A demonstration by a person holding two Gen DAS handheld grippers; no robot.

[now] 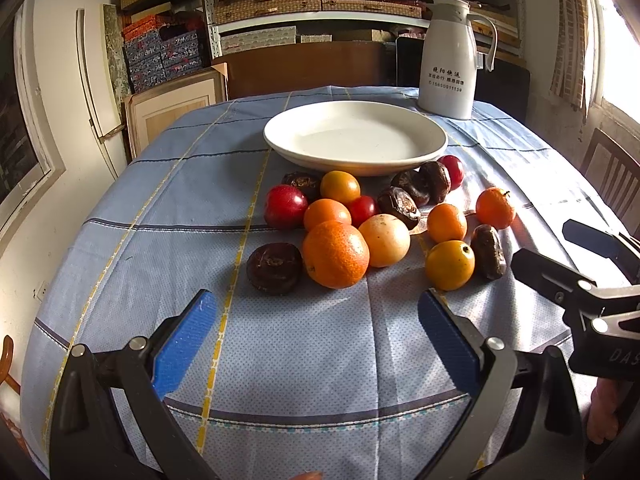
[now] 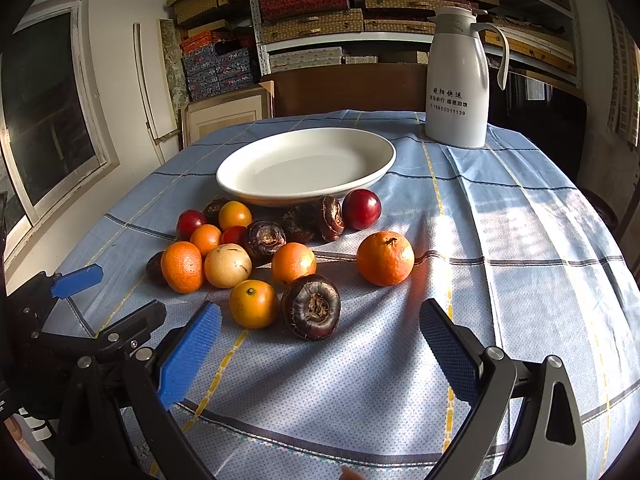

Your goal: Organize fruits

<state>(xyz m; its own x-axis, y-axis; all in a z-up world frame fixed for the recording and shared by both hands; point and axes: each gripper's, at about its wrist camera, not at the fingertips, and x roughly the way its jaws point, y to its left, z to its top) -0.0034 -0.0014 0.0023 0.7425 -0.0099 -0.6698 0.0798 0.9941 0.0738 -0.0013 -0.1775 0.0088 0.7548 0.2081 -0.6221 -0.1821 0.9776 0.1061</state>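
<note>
An empty white plate [image 1: 355, 136] [image 2: 306, 164] sits mid-table. In front of it lies a cluster of fruit: oranges such as the large one [image 1: 335, 254] and a lone one [image 2: 385, 258], small yellow-orange fruits [image 1: 449, 265] [image 2: 253, 303], red plums [image 1: 285, 206] [image 2: 361, 209], a pale round fruit [image 1: 384, 240] [image 2: 227, 265] and dark brown water chestnuts [image 1: 274, 268] [image 2: 311, 306]. My left gripper [image 1: 318, 332] is open and empty, just short of the large orange. My right gripper [image 2: 320, 340] is open and empty, just short of the nearest chestnut. It also shows in the left wrist view [image 1: 576, 256].
A white thermos jug [image 1: 450, 58] [image 2: 458, 78] stands behind the plate at the right. The table wears a blue checked cloth [image 1: 280, 360] [image 2: 520, 240]. A wooden chair [image 1: 612, 176] stands at the right; shelves with boxes fill the back wall.
</note>
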